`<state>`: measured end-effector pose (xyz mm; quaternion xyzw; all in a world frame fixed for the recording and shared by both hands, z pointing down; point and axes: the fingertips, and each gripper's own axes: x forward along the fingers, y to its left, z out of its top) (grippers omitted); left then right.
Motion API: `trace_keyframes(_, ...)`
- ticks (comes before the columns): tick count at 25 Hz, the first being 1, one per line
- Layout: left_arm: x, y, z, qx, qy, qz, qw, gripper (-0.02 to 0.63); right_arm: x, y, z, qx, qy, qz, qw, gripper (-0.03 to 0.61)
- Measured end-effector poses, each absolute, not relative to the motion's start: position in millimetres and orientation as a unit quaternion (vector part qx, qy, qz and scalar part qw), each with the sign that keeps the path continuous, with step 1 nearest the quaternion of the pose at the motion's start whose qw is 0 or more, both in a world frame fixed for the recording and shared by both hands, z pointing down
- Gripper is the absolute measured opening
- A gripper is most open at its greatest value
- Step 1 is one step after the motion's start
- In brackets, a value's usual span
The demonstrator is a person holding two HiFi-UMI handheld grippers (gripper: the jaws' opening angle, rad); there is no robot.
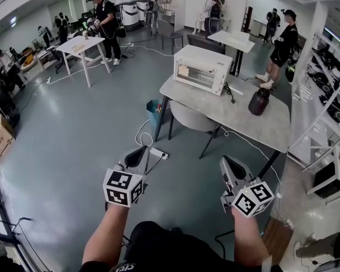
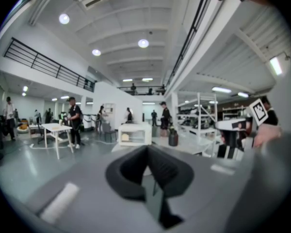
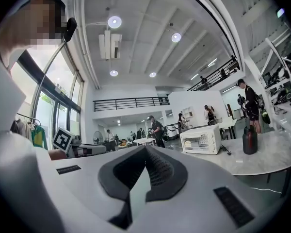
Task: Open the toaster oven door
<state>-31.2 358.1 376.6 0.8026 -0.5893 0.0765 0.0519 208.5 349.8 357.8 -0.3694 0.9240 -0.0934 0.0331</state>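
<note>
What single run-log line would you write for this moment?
toaster oven door: closed, untouched | left tongs: shut, empty | right tongs: shut, empty

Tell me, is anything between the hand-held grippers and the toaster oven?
Nothing visible blocks the left hand-held gripper or the right hand-held gripper from the toaster oven. Only a white power strip lies on the floor between, and a chair sits partly under the table. The dark jug stands beside the oven, not before its door.

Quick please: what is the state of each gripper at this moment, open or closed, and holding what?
Left gripper: closed, holding nothing.
Right gripper: closed, holding nothing.
</note>
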Motion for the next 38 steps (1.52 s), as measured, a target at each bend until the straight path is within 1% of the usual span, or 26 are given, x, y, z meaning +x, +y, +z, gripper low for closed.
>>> trace_keyframes(7,-32.0,349.6,378.9,0.798,-0.595,0.077,0.054,0.008,203.0,338.3,367.0,-0.359,0.927,-0.106,0.022,-0.006)
trace_keyframes(12,-30.9,333.7,380.1,0.799,-0.589,0.117,0.007,0.008,186.5,321.6,369.2,-0.354,0.929,-0.106,0.008,-0.006)
trace_keyframes(14,-29.5,322.3,380.7,0.807,-0.578,0.118,0.004,0.008,180.1,309.5,369.1,-0.355,0.929,-0.104,0.007,-0.006)
trace_keyframes(19,-47.4,281.6,386.2,0.818,-0.566,0.102,0.019,0.008,156.9,268.7,369.2,-0.356,0.929,-0.105,0.006,-0.006)
trace_keyframes(30,-130.8,185.9,391.3,0.815,-0.573,0.064,0.062,0.008,78.9,179.9,367.6,-0.357,0.928,-0.104,-0.017,-0.006)
trace_keyframes(38,-163.1,156.9,401.4,0.820,-0.563,0.054,0.090,0.008,56.4,150.2,374.1,-0.374,0.920,-0.116,-0.021,-0.006)
